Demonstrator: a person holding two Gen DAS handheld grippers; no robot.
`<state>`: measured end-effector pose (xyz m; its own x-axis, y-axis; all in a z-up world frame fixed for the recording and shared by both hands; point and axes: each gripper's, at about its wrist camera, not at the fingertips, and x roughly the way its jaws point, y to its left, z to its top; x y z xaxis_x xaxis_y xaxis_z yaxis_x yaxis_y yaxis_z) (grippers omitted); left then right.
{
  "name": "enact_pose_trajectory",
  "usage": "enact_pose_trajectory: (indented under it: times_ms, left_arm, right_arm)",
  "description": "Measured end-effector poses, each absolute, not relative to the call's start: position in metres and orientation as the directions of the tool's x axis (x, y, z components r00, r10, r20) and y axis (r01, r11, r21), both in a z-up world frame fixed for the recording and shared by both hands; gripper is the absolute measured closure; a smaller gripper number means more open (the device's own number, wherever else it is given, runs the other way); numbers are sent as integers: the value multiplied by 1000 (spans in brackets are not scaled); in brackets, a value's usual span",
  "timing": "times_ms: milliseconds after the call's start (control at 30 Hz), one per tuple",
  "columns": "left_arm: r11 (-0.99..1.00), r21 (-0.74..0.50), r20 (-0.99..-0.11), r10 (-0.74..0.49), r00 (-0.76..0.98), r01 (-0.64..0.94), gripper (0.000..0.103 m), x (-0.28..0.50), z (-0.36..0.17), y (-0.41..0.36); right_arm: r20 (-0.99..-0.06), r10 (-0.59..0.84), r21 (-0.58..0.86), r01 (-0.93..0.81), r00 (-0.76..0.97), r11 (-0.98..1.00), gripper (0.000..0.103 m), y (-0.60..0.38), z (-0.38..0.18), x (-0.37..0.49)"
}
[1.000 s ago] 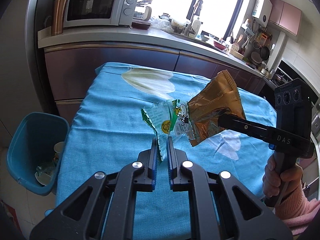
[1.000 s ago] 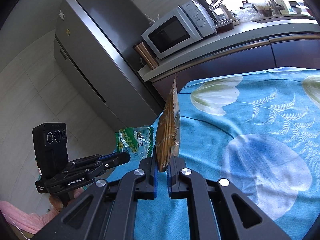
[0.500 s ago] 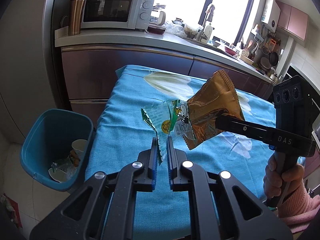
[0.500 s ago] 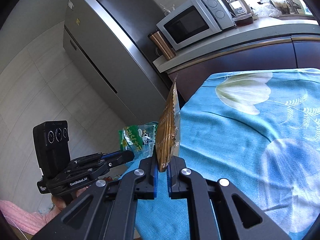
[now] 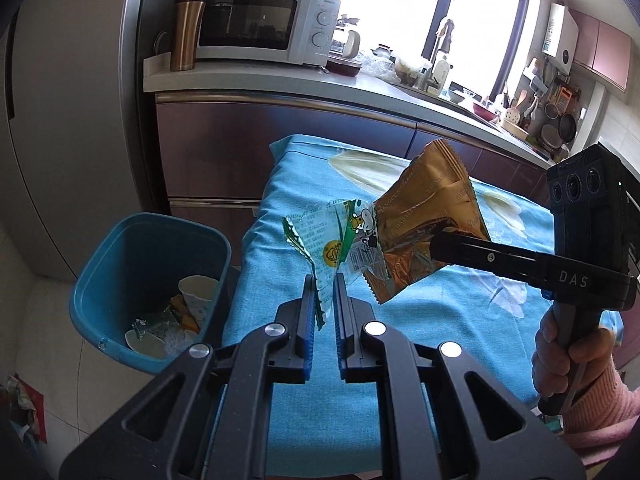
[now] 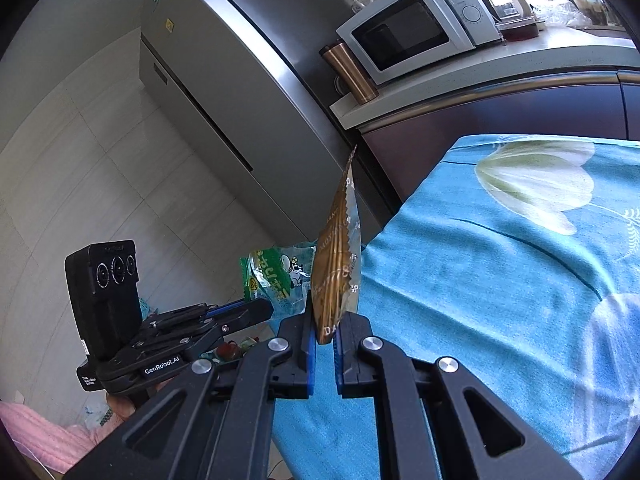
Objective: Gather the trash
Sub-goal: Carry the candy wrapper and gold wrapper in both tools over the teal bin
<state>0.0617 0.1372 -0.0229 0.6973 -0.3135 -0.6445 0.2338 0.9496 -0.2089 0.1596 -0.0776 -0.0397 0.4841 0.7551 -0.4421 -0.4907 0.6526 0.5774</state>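
Note:
My left gripper (image 5: 324, 284) is shut on a green and white snack wrapper (image 5: 328, 236), held up over the left part of the blue tablecloth (image 5: 304, 392). My right gripper (image 6: 324, 320) is shut on the bottom edge of a gold-brown snack wrapper (image 6: 338, 264), seen edge-on. In the left wrist view the same gold-brown wrapper (image 5: 428, 216) stands just right of the green one, pinched by the right gripper (image 5: 436, 246). The green wrapper (image 6: 276, 276) and the left gripper (image 6: 264, 308) show low left in the right wrist view. A blue trash bin (image 5: 120, 248) stands on the floor left of the table.
Inside the bin lie a paper cup (image 5: 198, 294) and other scraps. Behind the table runs a kitchen counter (image 5: 280, 84) with a microwave (image 5: 260, 24) and a copper tumbler (image 5: 186, 32). A grey fridge (image 6: 240, 92) stands left of the counter. A hand in a pink sleeve (image 5: 568, 356) grips the right handle.
Both grippers have moved left with their wrappers held. The bin has come further into the left wrist view, and the table has slid right in both views.

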Motion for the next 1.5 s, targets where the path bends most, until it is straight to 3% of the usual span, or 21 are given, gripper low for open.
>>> enact_pose_trajectory:
  times_ms: [1500]
  left_arm:
    - [982,-188,-664,-131,736,5,94,70,-39,235]
  right_arm:
    - [-475,822,592,-577,314,562,97,25,-57,202]
